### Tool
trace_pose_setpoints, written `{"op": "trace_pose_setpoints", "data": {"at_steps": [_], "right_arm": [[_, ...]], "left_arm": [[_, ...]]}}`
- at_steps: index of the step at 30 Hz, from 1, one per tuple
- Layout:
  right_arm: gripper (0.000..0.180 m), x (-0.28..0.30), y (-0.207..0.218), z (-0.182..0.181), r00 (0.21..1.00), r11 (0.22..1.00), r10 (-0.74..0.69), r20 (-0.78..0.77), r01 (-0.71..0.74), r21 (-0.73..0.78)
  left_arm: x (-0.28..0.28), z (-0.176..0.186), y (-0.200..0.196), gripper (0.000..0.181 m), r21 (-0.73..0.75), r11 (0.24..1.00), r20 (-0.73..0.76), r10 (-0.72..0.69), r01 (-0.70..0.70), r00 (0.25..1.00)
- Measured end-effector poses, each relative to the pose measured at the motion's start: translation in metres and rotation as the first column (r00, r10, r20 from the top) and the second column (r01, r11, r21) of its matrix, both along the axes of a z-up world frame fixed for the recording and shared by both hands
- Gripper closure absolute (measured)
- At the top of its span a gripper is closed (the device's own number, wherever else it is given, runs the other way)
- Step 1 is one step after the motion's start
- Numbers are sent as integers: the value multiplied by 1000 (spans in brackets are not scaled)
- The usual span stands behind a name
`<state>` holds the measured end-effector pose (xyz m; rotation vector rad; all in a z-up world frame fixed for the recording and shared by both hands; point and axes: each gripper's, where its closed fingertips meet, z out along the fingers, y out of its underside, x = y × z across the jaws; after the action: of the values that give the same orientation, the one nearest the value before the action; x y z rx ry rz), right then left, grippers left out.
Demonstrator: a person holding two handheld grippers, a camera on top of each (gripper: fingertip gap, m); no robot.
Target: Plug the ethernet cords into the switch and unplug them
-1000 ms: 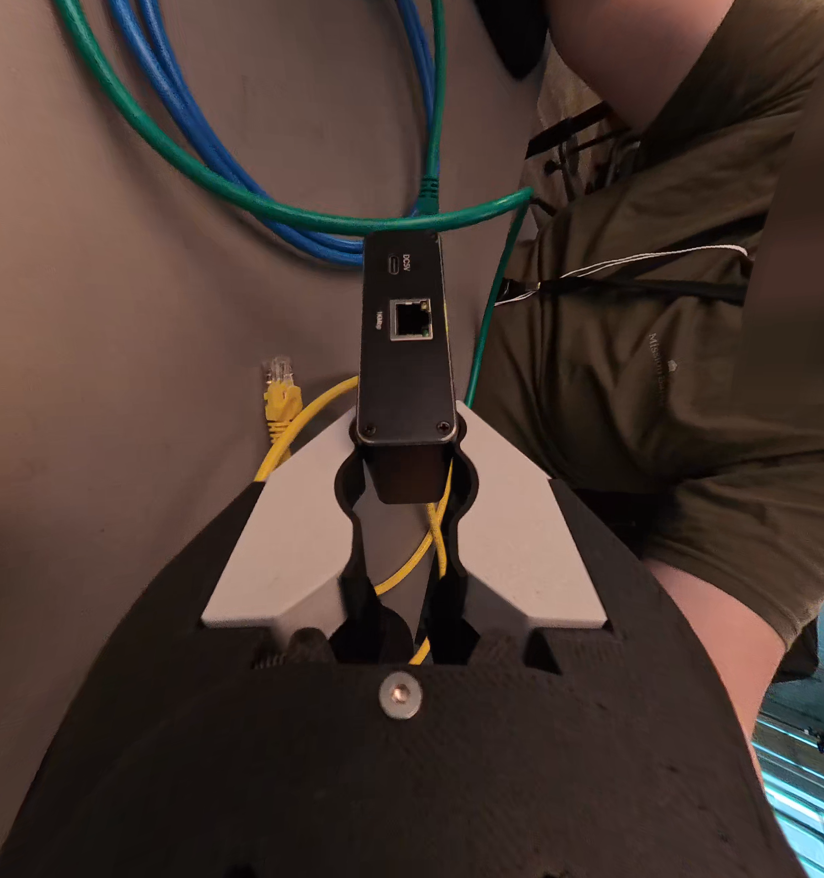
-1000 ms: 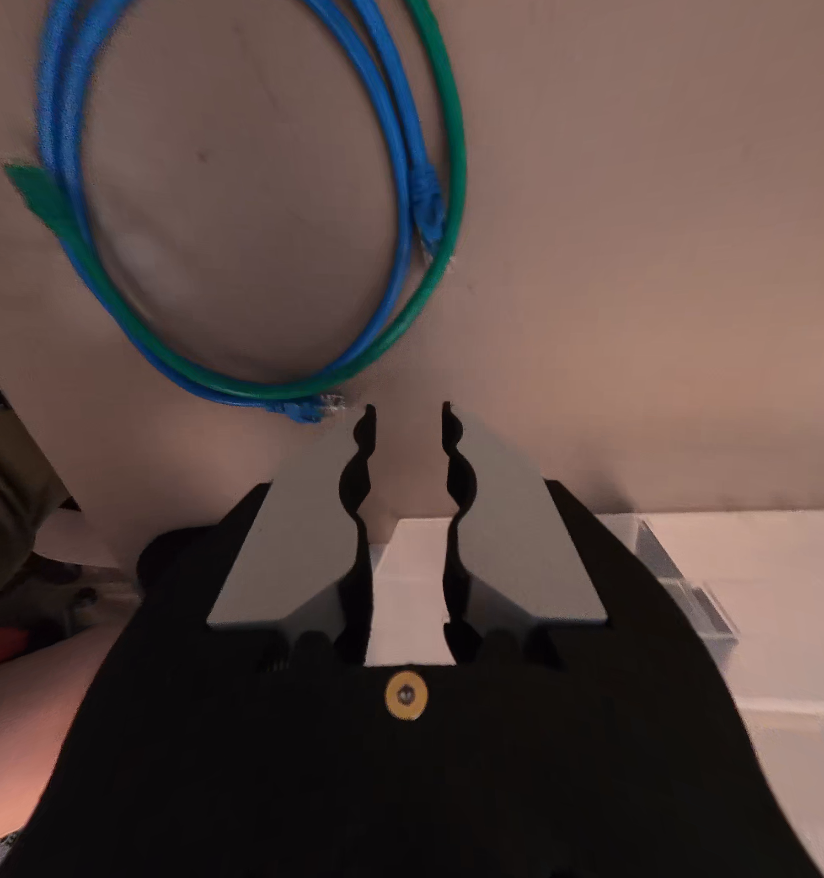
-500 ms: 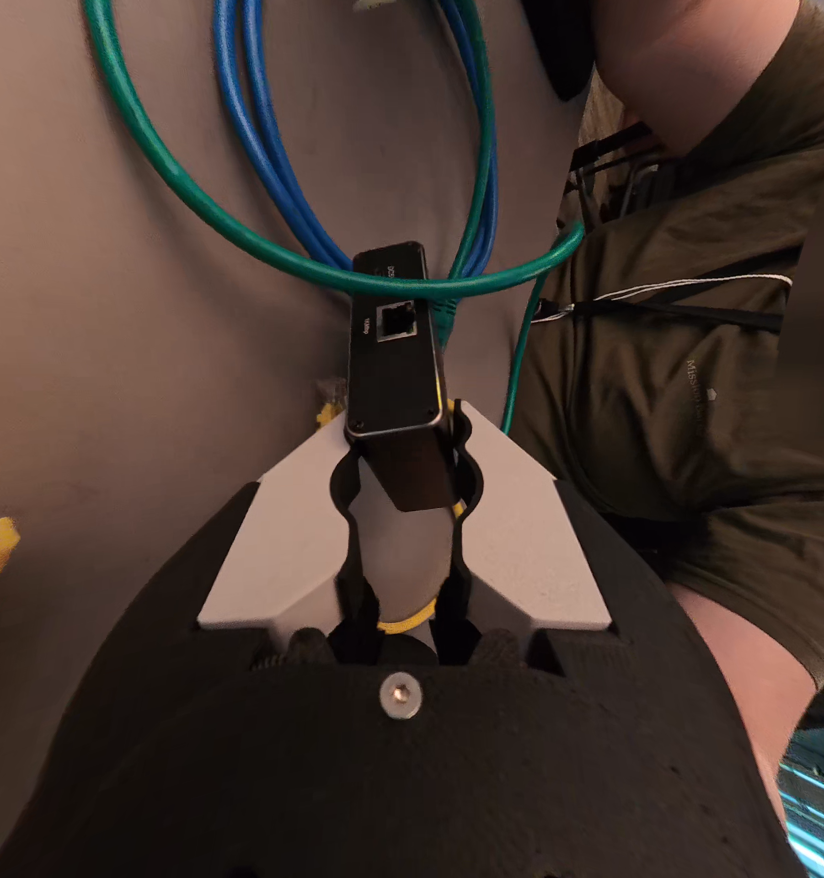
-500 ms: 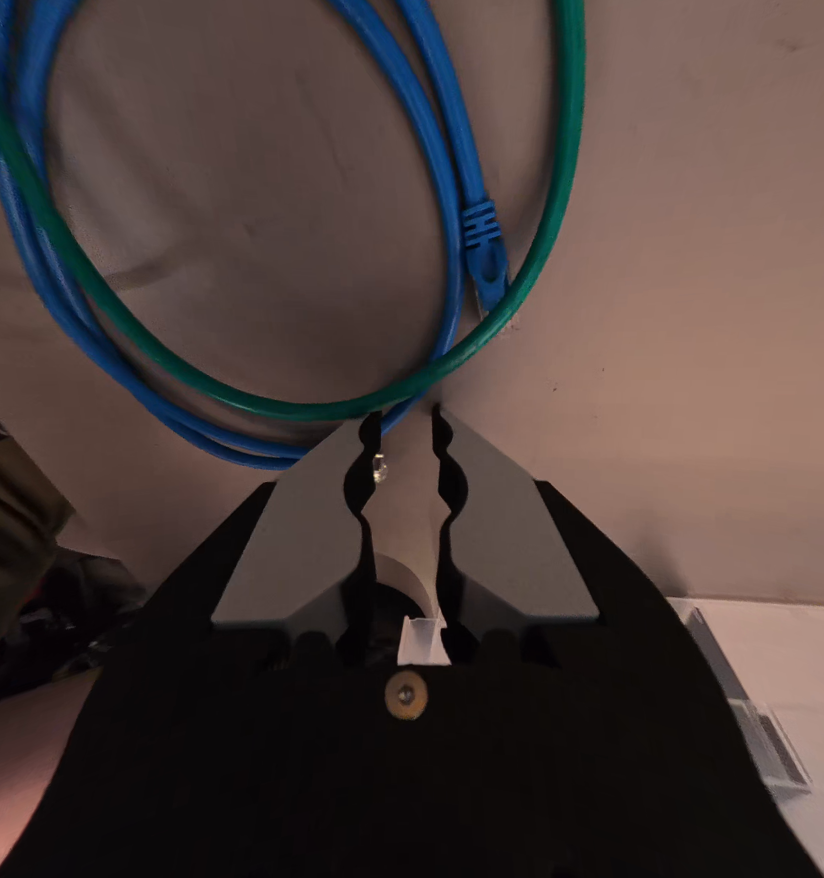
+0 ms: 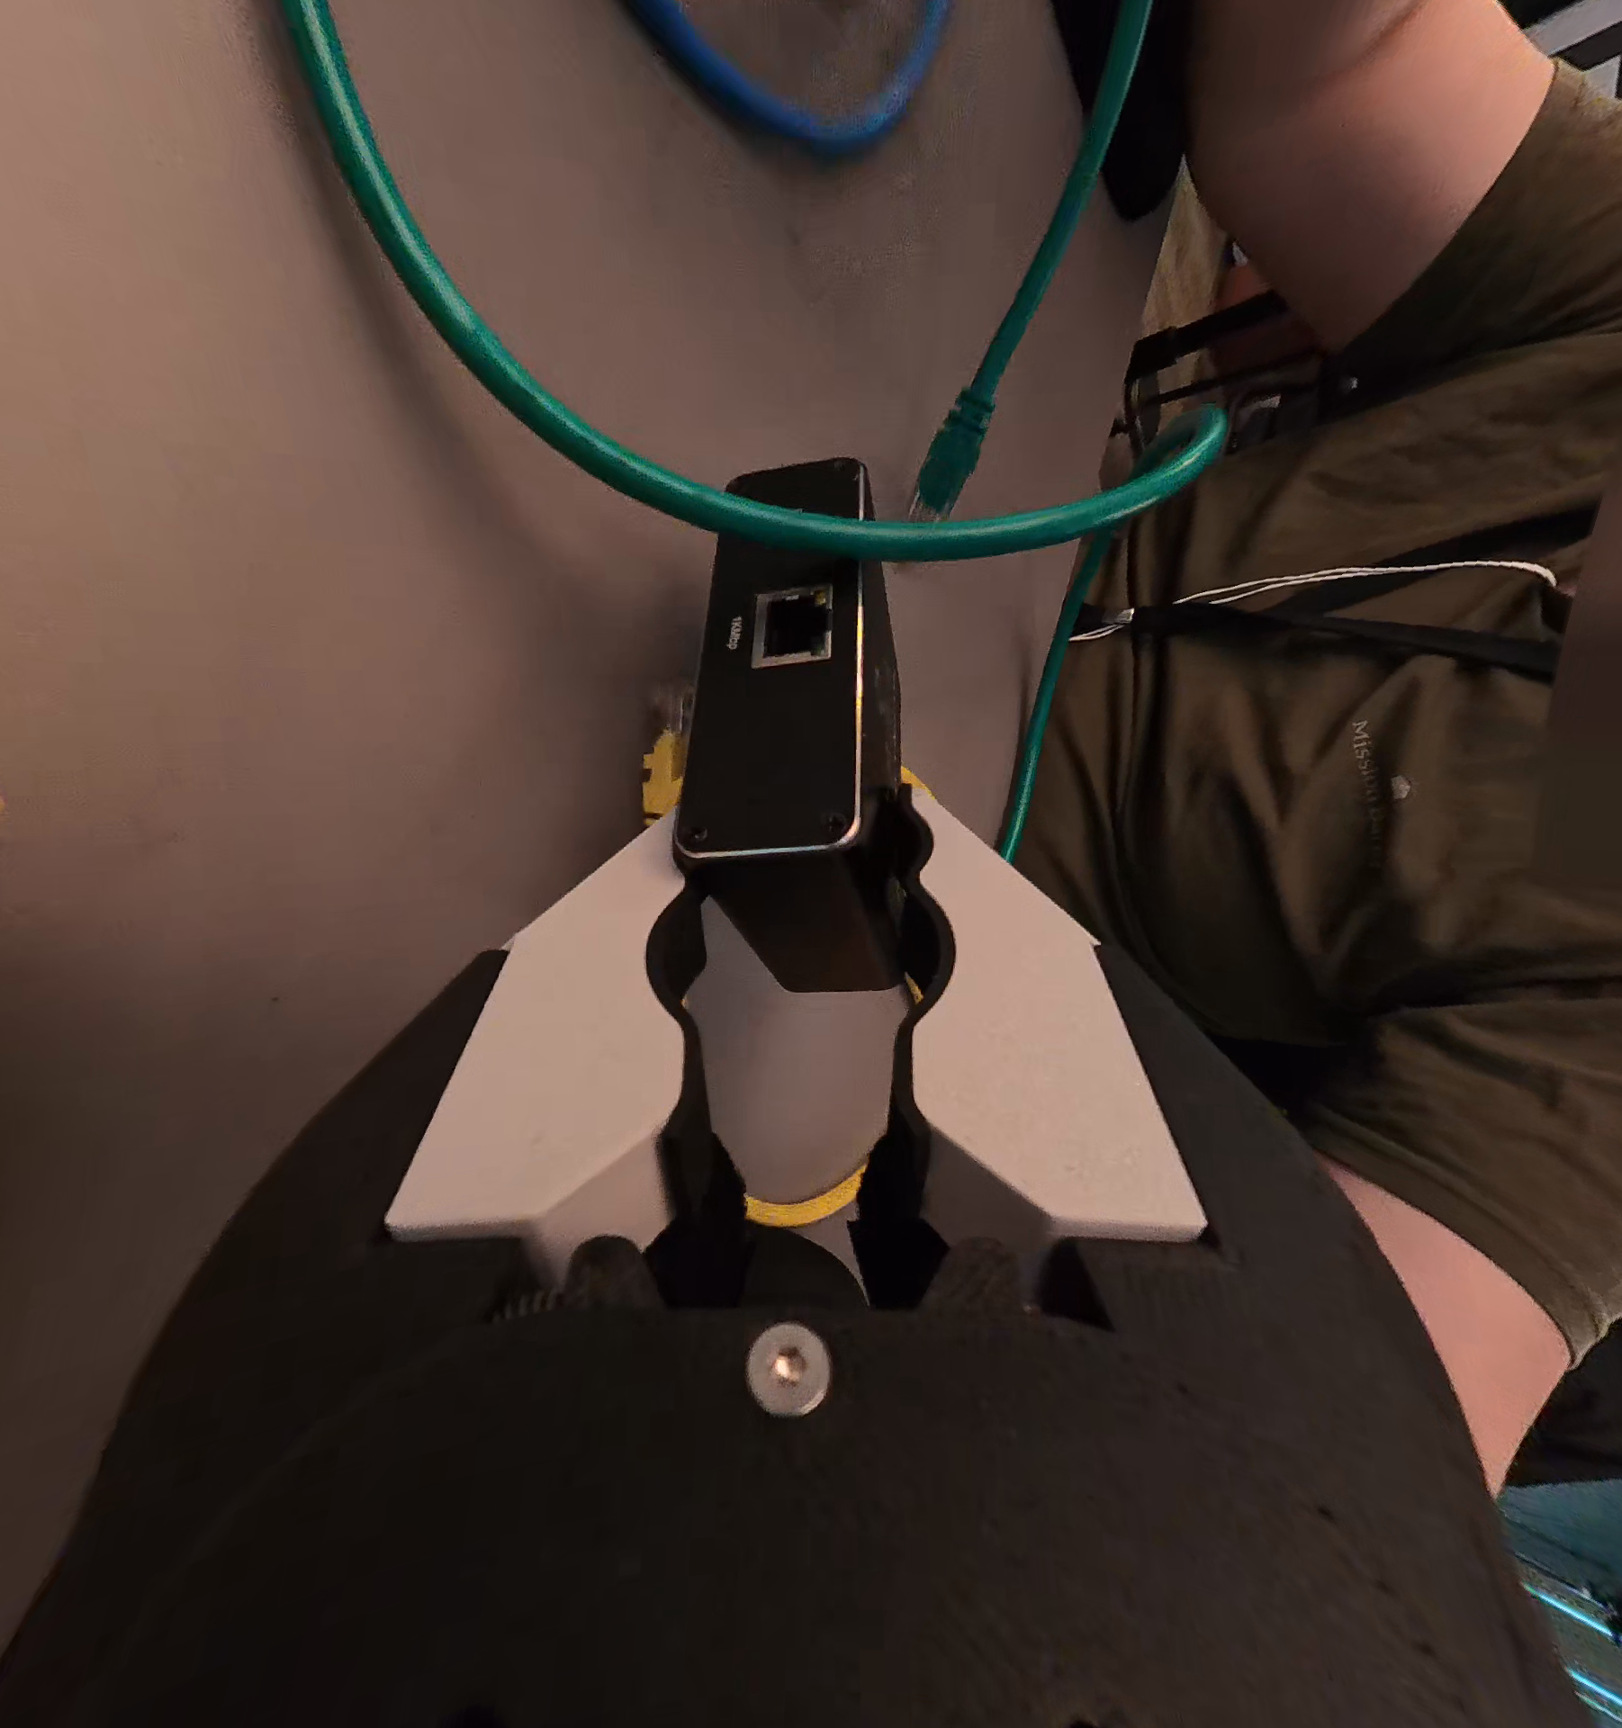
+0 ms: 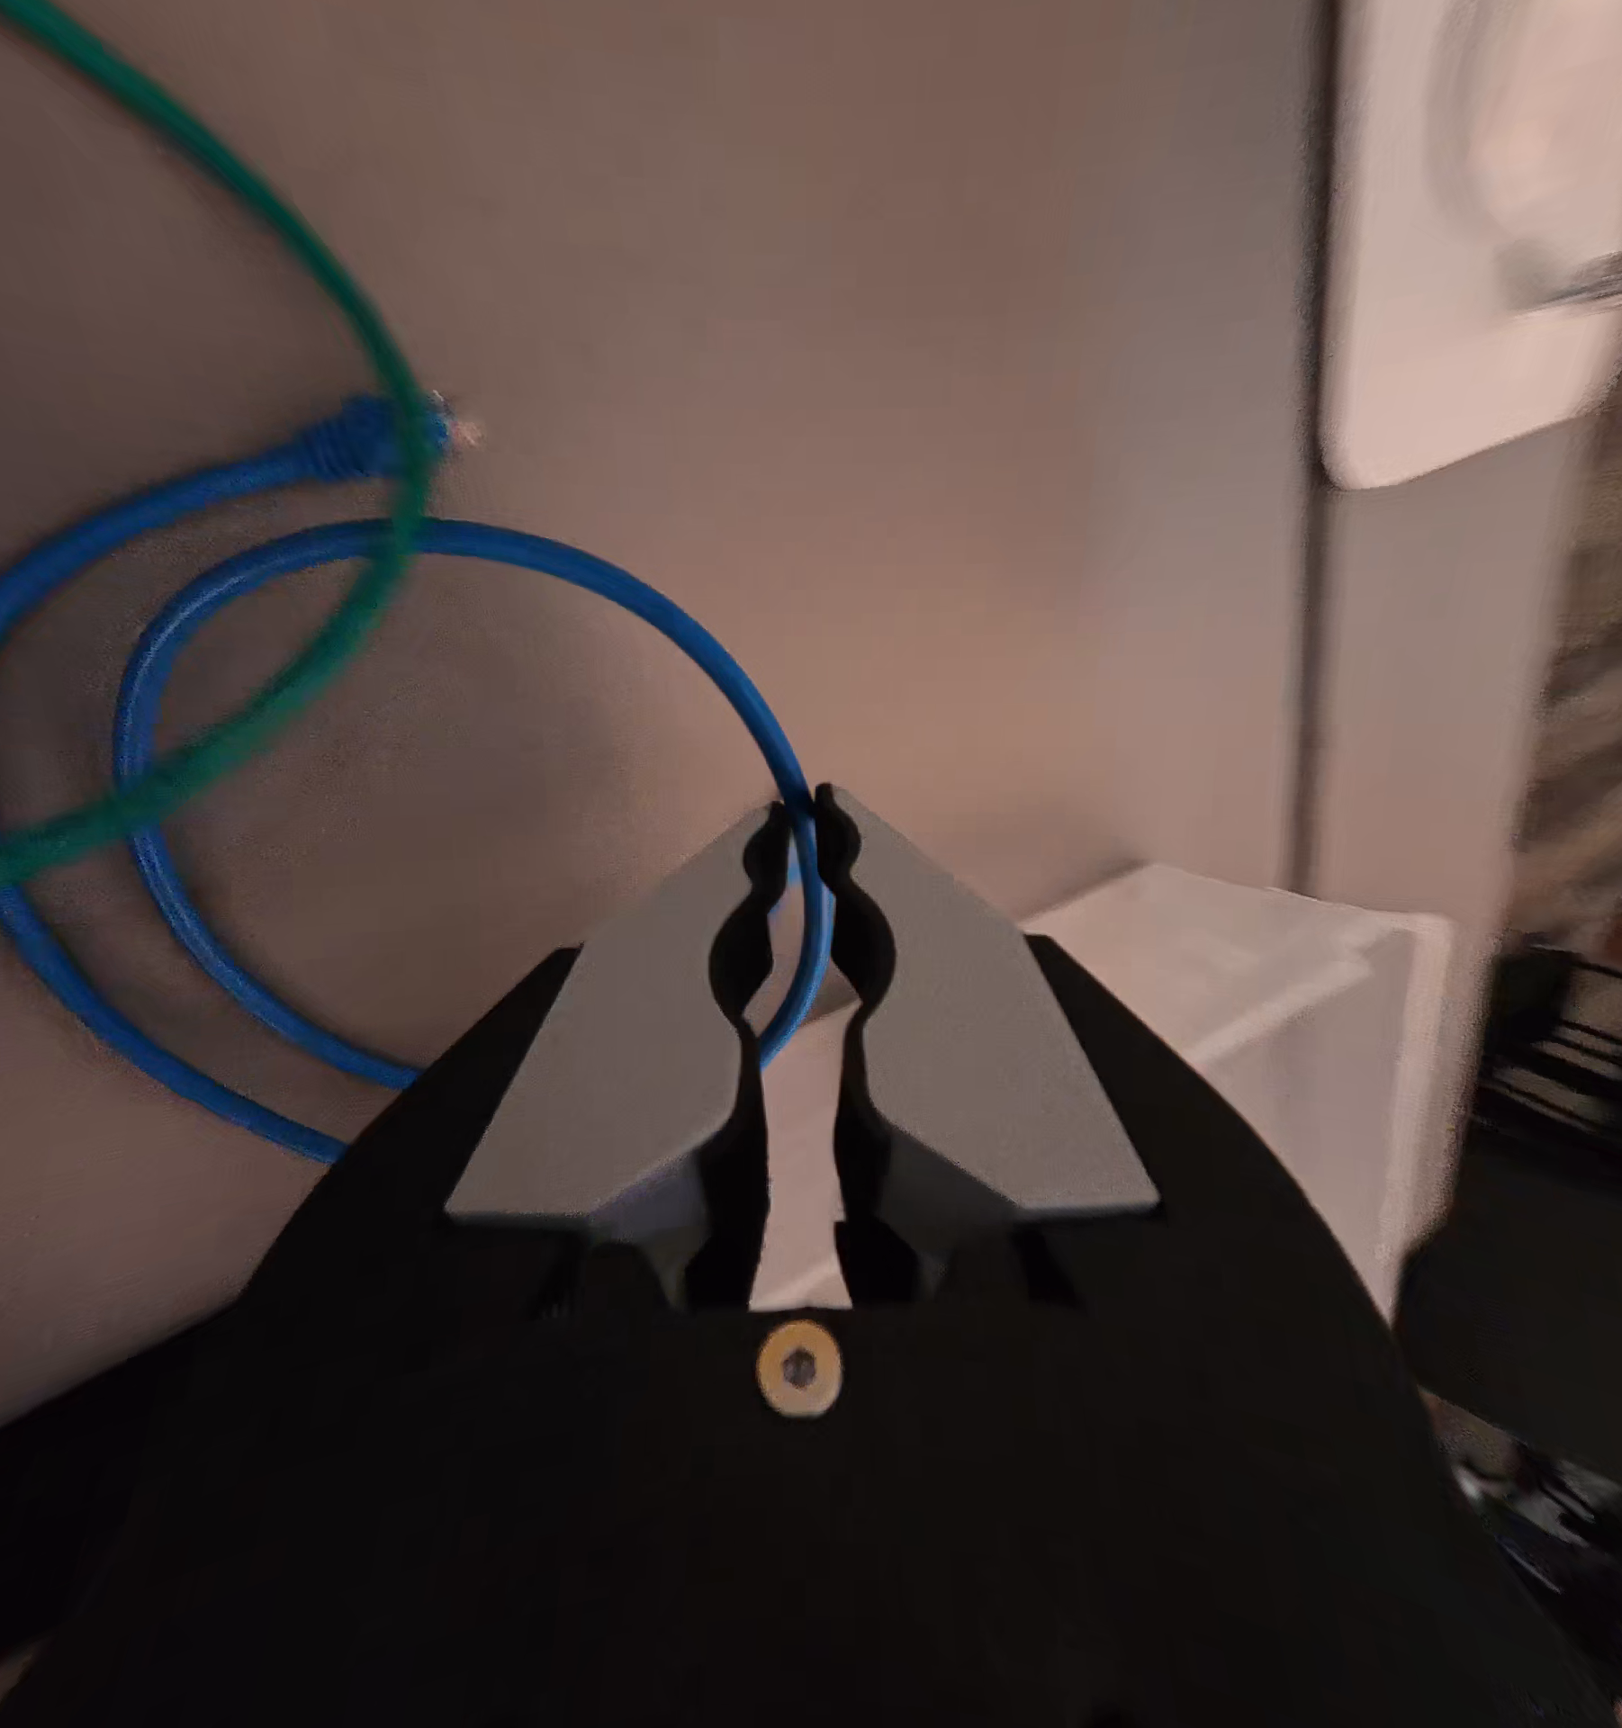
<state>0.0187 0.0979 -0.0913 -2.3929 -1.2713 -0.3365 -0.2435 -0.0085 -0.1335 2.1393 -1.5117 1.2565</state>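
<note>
Up close, left tongs (image 5: 789, 842) clamping black switch (image 5: 784, 692) with white lettering, right tongs (image 6: 800, 813) pinching blue cord (image 6: 601, 580).

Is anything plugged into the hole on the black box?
No, empty. The port on the switch shows a dark open socket; the green cord only crosses above it.

A: Where's the small black box-shaped network switch (image 5: 793, 655)?

B: Clamped at its near end in the left gripper (image 5: 793, 837), tilted away, one empty port facing up.

A: And the cords?

B: The green ethernet cord (image 5: 508, 383) loops across the switch's far end, its plug (image 5: 952, 458) loose just right of it. The blue ethernet cord (image 6: 601, 580) is pinched in the right gripper (image 6: 800, 812). A yellow ethernet cord (image 5: 662, 771) lies behind the switch.
</note>
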Motion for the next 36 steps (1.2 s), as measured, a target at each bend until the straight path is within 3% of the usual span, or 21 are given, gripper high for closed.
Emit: {"op": "trace_pose_setpoints", "data": {"at_steps": [4,6,11,13,17,20,25,36], "right_arm": [[174,22,26,51,999,955,21,35,-30,294],[174,25,33,81,999,904,20,-26,-7,426],[175,3,27,141,968,761,190,-163,-40,648],[175,-7,21,160,944,701,261,-203,-41,712],[175,-20,7,183,895,616,385,-226,-67,785],[175,-31,-3,193,836,593,476,-273,-76,801],[175,-46,-24,212,747,552,583,-320,-75,831],[175,-65,-59,238,679,464,679,-278,-104,880]], "left_arm": [[-3,2,-6,144,9,999,43,-52,52,998],[-5,1,-10,144,-1,997,43,-71,71,997],[4,1,-12,143,-31,997,51,-71,72,996],[13,5,-9,133,-13,998,85,-57,58,995],[33,19,11,104,44,998,154,30,-37,988],[45,48,30,105,77,986,281,121,-148,952],[49,113,37,104,3,966,550,216,-260,807],[82,148,61,107,46,869,649,349,-493,676]]}}
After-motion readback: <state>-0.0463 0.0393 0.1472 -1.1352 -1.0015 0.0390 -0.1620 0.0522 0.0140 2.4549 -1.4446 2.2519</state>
